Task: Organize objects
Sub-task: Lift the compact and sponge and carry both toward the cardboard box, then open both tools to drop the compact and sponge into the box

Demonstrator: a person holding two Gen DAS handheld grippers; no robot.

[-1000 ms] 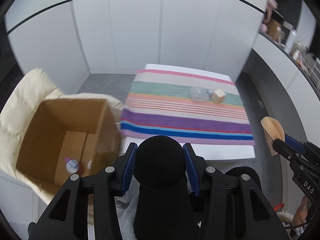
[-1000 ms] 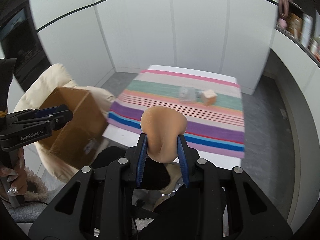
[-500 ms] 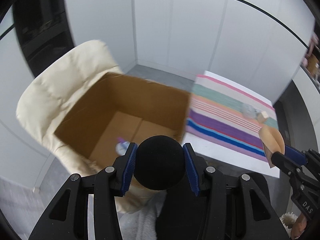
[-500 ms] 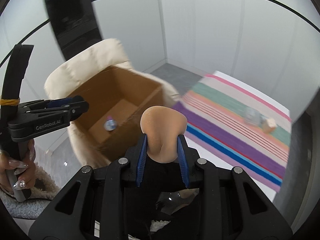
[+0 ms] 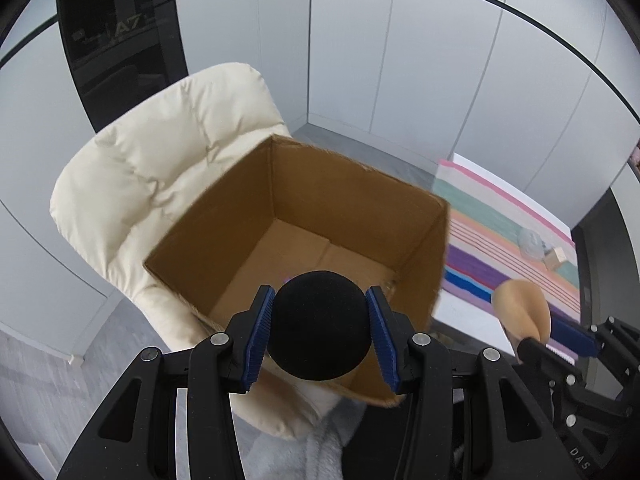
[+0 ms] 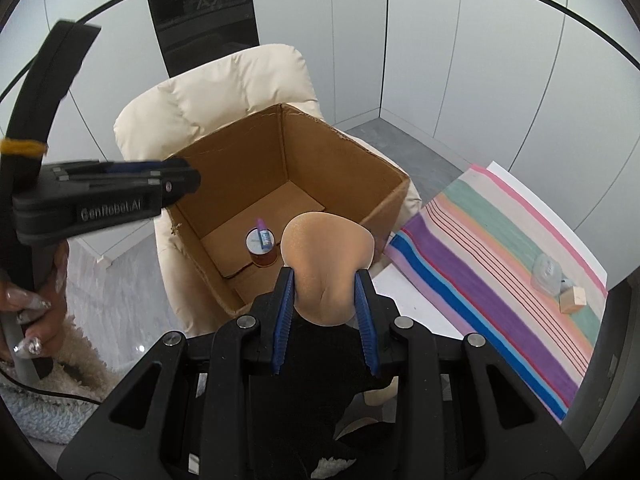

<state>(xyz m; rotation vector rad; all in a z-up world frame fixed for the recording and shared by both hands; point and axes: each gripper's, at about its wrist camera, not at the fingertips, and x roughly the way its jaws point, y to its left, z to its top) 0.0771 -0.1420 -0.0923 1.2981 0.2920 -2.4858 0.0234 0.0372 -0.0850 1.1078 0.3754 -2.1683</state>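
My left gripper (image 5: 318, 300) is shut on a round black sponge (image 5: 319, 324) and hangs over the near edge of an open cardboard box (image 5: 352, 184). My right gripper (image 6: 325, 276) is shut on a tan, pinched soft sponge (image 6: 326, 256), held just above the box's (image 6: 328, 156) near right rim. Inside the box stand a small amber jar with a white lid (image 6: 262, 246) and a small blue-and-purple tube (image 6: 263, 235) lying on it. From the left wrist view the tan sponge (image 5: 520, 308) shows at the right; the left gripper (image 6: 176, 186) shows in the right wrist view.
The box rests on a cream padded chair (image 5: 160, 168). To the right lies a table with a striped cloth (image 6: 500, 248), bearing a clear plastic item (image 6: 546, 274) and a small wooden block (image 6: 573, 299). A person's hand (image 6: 28, 320) grips the left tool's handle.
Both grippers have swung left from facing the striped table to over the box, each still holding its sponge. The box now fills the middle of both views.
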